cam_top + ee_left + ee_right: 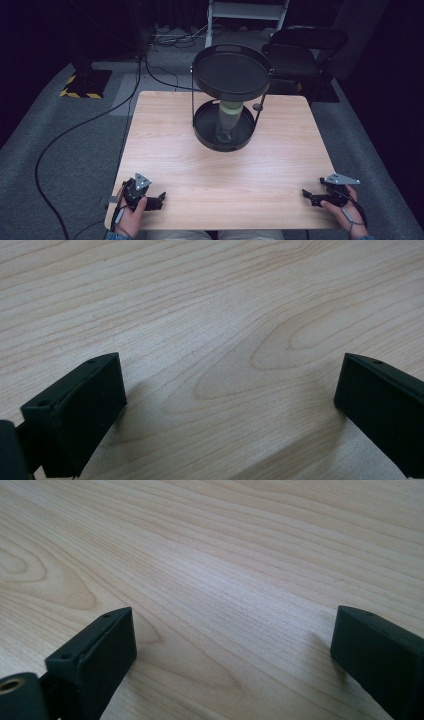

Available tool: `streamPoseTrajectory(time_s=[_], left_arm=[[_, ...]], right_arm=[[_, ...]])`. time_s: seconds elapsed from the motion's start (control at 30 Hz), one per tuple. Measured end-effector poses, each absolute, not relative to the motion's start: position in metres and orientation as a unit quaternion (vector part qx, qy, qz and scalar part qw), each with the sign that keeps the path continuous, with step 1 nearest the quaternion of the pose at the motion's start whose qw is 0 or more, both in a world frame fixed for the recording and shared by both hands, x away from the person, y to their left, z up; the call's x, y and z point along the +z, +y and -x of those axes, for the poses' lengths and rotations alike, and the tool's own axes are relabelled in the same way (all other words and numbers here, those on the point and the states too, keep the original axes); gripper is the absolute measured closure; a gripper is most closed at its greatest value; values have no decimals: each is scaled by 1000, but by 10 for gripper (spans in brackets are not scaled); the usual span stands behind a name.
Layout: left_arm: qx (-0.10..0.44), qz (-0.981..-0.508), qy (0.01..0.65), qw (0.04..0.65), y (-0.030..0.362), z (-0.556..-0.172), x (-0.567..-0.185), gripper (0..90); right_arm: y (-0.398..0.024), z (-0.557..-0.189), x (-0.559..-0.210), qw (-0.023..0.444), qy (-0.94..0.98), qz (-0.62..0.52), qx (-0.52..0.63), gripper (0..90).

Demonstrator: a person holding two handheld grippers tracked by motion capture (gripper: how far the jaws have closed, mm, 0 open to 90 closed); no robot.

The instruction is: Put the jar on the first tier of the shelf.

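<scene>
Glass, or clear plastic, is what we take the tall jar (227,122) to be: it stands upright with a pale green lid on the lower tray (205,131) of a black two-tier stand (231,95), at the far middle of the wooden table (200,165). The upper tray (231,74) hangs right over the jar, close above the lid, and thin black posts rise beside it. Well short of the stand, at the near edge, our left gripper (161,198) rests on the wood with its jaws spread wide and nothing between them; our right gripper (305,193) lies at the opposite near corner, likewise released and empty. We judge the risk lies in the reach: coming in from above would strike the upper tray, so we must enter from the side, and a careless jaw could knock a post and rock the whole stand. A smooth jar could slip from a light squeeze, and lifting it too high would bump the lid against the tray above
</scene>
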State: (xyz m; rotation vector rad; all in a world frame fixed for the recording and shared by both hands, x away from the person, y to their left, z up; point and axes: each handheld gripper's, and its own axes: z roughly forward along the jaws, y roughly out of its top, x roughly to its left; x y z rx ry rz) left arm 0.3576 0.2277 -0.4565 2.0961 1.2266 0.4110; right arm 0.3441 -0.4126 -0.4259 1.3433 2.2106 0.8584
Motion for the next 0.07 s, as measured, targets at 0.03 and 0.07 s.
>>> streamPoseTrajectory(time_s=[0.03, 0.07], left_arm=[[157, -803, 470, 333, 228, -358, -457, 1], [157, -802, 470, 333, 228, -358, -457, 1]], right_arm=[[-413, -344, -426, 206, 794, -482, 308, 44], [-413, -343, -426, 206, 793, -483, 309, 43]])
